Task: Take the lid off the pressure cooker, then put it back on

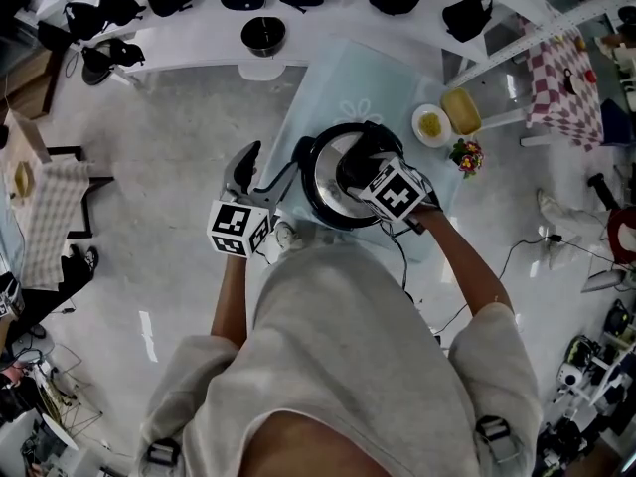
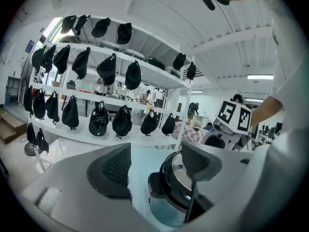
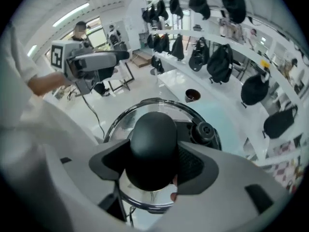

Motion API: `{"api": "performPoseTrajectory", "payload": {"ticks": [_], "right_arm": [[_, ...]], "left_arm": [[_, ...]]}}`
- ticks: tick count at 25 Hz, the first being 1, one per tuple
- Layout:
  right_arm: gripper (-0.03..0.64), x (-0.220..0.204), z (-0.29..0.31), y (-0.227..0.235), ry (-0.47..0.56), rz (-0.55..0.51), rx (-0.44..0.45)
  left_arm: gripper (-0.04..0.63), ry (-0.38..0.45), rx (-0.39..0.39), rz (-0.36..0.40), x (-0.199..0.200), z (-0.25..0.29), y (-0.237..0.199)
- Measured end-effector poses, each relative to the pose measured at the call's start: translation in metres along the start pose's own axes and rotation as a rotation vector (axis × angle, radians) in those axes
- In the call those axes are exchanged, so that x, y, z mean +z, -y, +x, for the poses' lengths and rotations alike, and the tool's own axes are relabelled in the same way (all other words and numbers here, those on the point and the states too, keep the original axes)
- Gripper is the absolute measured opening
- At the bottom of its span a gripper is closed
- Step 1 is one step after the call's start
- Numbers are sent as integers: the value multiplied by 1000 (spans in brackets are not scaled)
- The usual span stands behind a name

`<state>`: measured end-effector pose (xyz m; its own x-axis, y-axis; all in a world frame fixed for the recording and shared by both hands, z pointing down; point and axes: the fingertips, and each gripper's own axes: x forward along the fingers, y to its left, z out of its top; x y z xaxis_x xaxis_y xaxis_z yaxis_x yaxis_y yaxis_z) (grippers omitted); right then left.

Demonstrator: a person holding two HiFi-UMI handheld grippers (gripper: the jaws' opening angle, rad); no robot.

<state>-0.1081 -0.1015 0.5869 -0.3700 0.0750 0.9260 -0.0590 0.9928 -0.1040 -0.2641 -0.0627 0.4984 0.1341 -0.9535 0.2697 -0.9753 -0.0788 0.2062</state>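
The pressure cooker (image 1: 328, 199) stands on a pale blue table (image 1: 328, 87), its shiny lid (image 3: 145, 115) with a black rim in place. My right gripper (image 3: 153, 164) is shut on the lid's black knob handle (image 3: 153, 146), seen from above in the right gripper view. A black valve (image 3: 205, 131) sits on the lid beside the knob. My left gripper (image 1: 241, 172) hangs open to the left of the cooker, nothing between its jaws. In the left gripper view the cooker (image 2: 169, 187) shows low, with a black side handle (image 2: 155, 185) facing it.
A white plate (image 1: 431, 125), a yellow item (image 1: 460, 111) and small flowers (image 1: 465, 155) lie at the table's right edge. A dark bowl (image 1: 263, 35) sits on the white shelf behind. Black caps (image 2: 99, 120) hang on shelves. A cable (image 1: 402, 256) trails off the table.
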Motion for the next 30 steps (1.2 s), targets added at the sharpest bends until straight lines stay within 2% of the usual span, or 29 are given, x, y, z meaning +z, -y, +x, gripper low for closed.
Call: {"api": "performPoseTrajectory", "payload": {"ticks": [5,7,21,26,30], "right_arm": [[290,1,2,-6,-145,-305,56],[299,1,3,-8,-168,-360,81],[304,-1,-3,-8,-111,-361,34],[304,12,-20,-12,10,-288,6],[302,12,-22,-14,44,-273,-2]], "left_arm": [[328,1,1,0,0,0,3],[328,3,2,0,0,-1,4],[328,5,-3,16,4,1,12],[328,-1,3,33,5,1,11],[328,-3,7,40,6,0,14]]}}
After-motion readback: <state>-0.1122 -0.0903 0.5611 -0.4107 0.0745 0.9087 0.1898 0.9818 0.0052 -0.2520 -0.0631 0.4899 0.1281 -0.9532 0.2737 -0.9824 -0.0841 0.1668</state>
